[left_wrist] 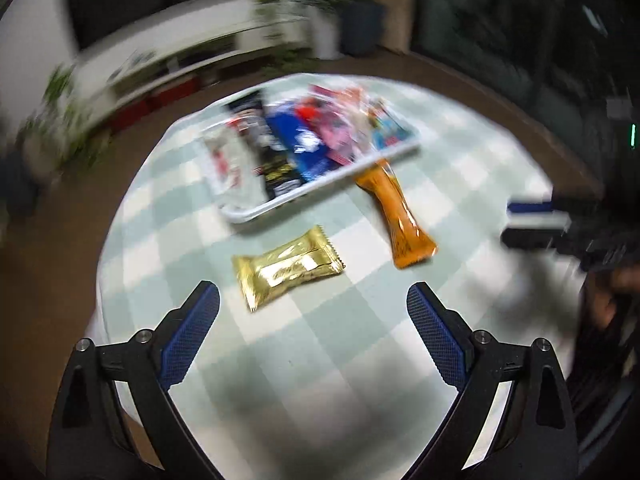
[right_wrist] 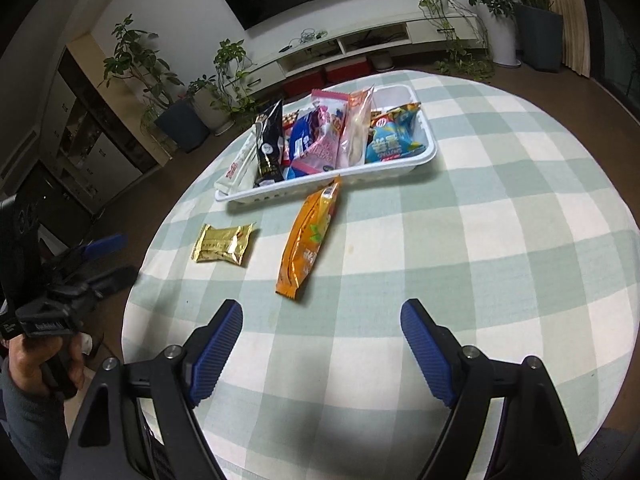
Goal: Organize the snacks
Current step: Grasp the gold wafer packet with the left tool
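Note:
A white tray (right_wrist: 428, 156) holds several snack packets at the far side of the round table. A gold foil packet (left_wrist: 286, 268) (right_wrist: 222, 244) lies on the cloth in front of the tray. A long orange packet (left_wrist: 396, 216) (right_wrist: 310, 238) lies beside it, its far end touching the tray's front wall. My left gripper (left_wrist: 314, 302) is open and empty, just short of the gold packet; it also shows at the left in the right wrist view (right_wrist: 110, 258). My right gripper (right_wrist: 322, 320) is open and empty, short of the orange packet, and shows at the right in the left wrist view (left_wrist: 528, 222).
The table carries a green and white checked cloth (right_wrist: 500, 240). Its edge curves close on the left. Behind it are potted plants (right_wrist: 132, 64), a low white TV bench (right_wrist: 360, 44) and a dark cabinet (right_wrist: 80, 140). The left wrist view is motion-blurred.

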